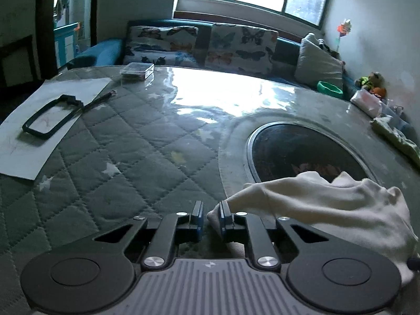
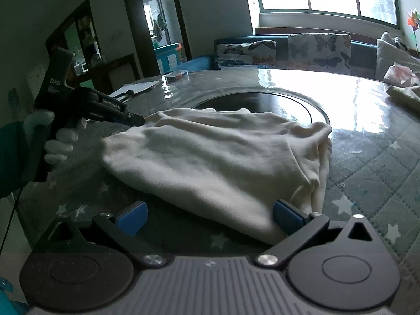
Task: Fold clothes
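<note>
On table (image 2: 380, 157), near edge: cream garment (image 2: 215, 157) lay bunched, partly over dark round inset (image 2: 288, 105). Left gripper (image 1: 211, 216) nearly closed at garment's left corner; cloth wrapped round right finger, real pinch between pads not clear. In right view its tips met the cloth edge, likely anchoring corner for fold. Right gripper (image 2: 210, 216) wide, fingers straddling near hem, nothing held; probably lining up second grab. Spare cloth (image 2: 404, 94) far right, untouched.
</note>
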`<action>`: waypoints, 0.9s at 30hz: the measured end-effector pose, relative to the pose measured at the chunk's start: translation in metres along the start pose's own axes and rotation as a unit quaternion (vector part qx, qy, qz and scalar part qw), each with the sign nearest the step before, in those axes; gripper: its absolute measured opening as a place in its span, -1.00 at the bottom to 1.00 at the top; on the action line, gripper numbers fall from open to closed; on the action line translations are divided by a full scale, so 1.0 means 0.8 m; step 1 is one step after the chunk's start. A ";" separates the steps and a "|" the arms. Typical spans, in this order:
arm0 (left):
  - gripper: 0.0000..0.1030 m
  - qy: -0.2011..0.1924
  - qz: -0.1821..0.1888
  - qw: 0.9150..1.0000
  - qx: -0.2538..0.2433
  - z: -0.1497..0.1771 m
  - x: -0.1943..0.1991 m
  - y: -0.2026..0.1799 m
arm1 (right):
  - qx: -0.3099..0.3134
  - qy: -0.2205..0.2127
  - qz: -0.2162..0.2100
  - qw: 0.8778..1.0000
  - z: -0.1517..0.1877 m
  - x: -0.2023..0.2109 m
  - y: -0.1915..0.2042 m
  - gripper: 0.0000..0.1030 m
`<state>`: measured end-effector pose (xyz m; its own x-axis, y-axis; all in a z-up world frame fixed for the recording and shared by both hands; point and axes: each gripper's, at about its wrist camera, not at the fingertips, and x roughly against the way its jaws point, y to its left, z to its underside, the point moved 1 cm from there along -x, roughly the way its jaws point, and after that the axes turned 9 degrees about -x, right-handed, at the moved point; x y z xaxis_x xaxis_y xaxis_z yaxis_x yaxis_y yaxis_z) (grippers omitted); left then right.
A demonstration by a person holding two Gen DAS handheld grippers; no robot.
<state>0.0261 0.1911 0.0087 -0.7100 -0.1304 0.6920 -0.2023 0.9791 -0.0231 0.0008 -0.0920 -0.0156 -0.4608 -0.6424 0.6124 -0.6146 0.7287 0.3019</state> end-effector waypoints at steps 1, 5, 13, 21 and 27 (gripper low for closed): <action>-0.71 -0.003 0.001 1.000 -0.002 0.001 0.006 -0.001 | -0.001 0.000 0.000 1.000 0.000 0.000 0.000 1.00; -0.04 -0.018 0.012 1.000 -0.013 0.005 0.033 -0.010 | -0.004 0.004 0.003 1.000 -0.003 0.000 0.000 1.00; 0.09 -0.009 0.036 0.999 -0.035 0.036 0.050 -0.038 | -0.007 0.011 0.009 1.000 -0.007 -0.003 0.003 1.00; 0.05 -0.005 0.030 0.999 -0.033 0.051 0.053 -0.032 | 0.028 0.018 0.025 0.999 -0.004 -0.008 0.012 1.00; 0.07 -0.017 0.032 0.999 -0.035 0.055 0.070 -0.028 | 0.012 0.017 0.019 1.000 -0.012 -0.005 0.010 1.00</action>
<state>-0.0387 0.1551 0.0159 -0.7424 -0.0702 0.6662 -0.1085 0.9940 -0.0162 0.0038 -0.0814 -0.0087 -0.4624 -0.6050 0.6482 -0.6127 0.7464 0.2597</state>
